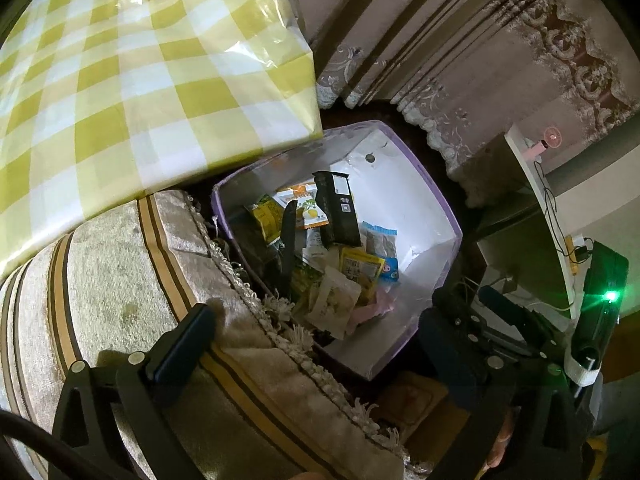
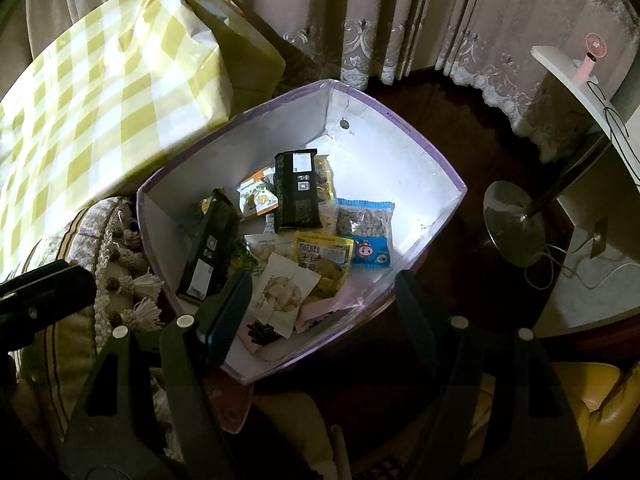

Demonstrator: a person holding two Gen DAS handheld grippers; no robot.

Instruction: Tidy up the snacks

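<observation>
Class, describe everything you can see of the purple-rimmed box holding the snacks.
The box is open-topped, apparently cardboard, with white inner walls, a purple rim and a small round hole in one wall. It sits on a dark surface beside a tasselled cushion, upright, with snack packets heaped inside, including a long black packet.

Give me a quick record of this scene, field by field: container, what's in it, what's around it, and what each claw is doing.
container: open box, white inside, purple rim
contents: loose snack packets, among them a black packet, a yellow packet, a blue packet and a white packet
left of box: checked yellow-white cloth and a fringed cushion
behind: curtains
left claw: open, empty, above the box's near edge
right claw: open, empty, above the box's near side
</observation>
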